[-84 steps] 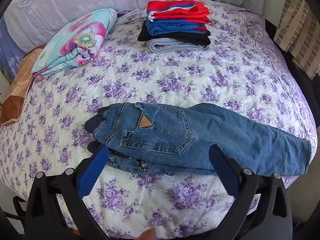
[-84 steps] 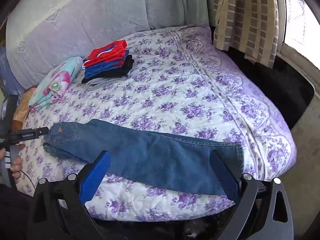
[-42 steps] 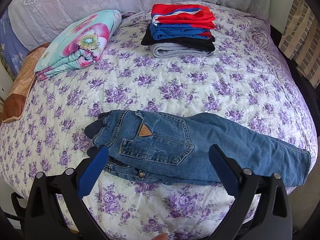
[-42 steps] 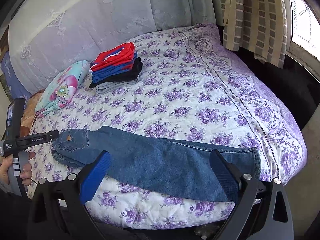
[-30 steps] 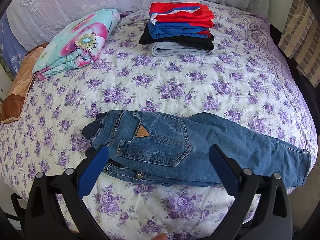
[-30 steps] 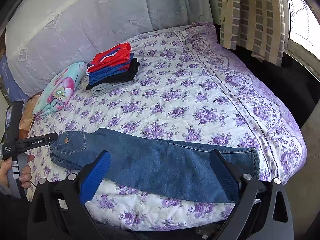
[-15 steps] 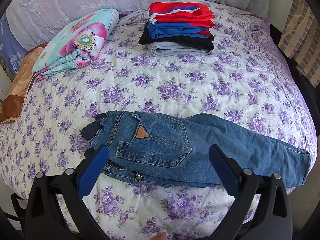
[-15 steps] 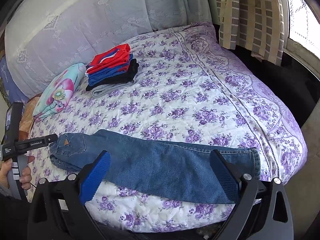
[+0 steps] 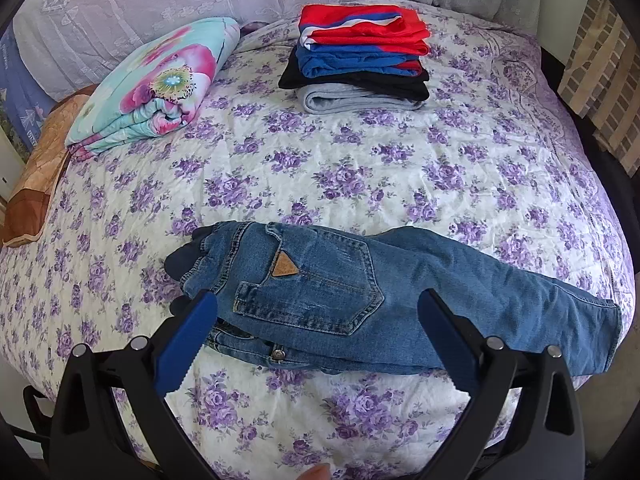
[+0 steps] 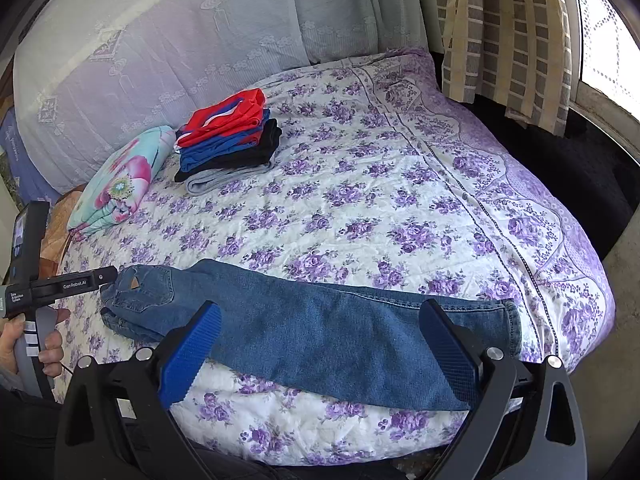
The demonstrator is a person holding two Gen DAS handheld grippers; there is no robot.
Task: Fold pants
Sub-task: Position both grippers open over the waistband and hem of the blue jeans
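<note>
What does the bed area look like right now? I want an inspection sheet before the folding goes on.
Surface: bedspread with purple flowers, lightly wrinkled.
Job's things: jeans lie flat near the front edge, legs stacked, waistband toward the left, hems toward the right.
Clutter: pile of folded clothes and a folded flowered blanket at the far side, apart from the jeans.
Grippers: left gripper open, hovering over the waist end; right gripper open, over the legs; neither touches the jeans.
Cables: nothing seen.
Surroundings: curtain and window on the right.
</note>
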